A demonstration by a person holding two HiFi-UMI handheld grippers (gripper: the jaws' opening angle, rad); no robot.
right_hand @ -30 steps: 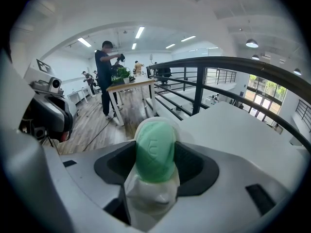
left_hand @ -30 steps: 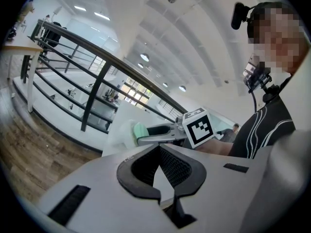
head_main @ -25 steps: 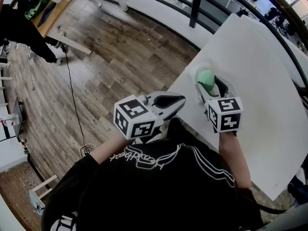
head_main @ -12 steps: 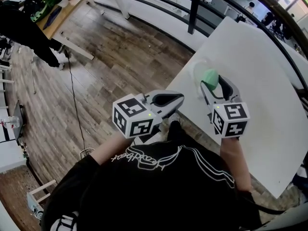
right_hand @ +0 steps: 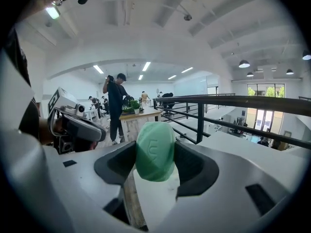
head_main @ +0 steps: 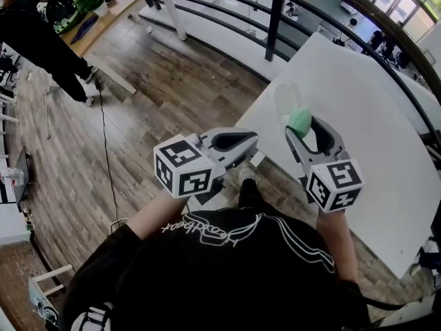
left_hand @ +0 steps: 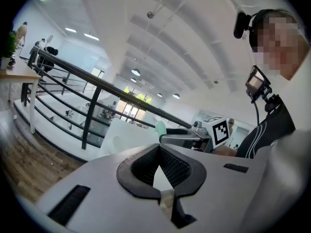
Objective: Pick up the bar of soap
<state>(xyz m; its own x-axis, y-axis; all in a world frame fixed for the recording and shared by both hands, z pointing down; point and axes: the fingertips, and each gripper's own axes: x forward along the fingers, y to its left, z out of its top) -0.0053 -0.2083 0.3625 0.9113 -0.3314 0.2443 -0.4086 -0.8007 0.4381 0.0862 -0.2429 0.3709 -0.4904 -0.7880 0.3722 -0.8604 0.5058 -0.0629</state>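
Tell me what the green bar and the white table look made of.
The bar of soap: looks like solid moulded soap, matte pale green, with an embossed mark and rounded edges. The table: smooth flat white top, likely laminate or painted board; cannot tell which.

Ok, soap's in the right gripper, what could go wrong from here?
The soap bar is rounded, pinched by the right gripper only at its sides, so it may squirt out if squeezed harder. It hangs close to the edge of the table; a drop could send it to the wooden floor.
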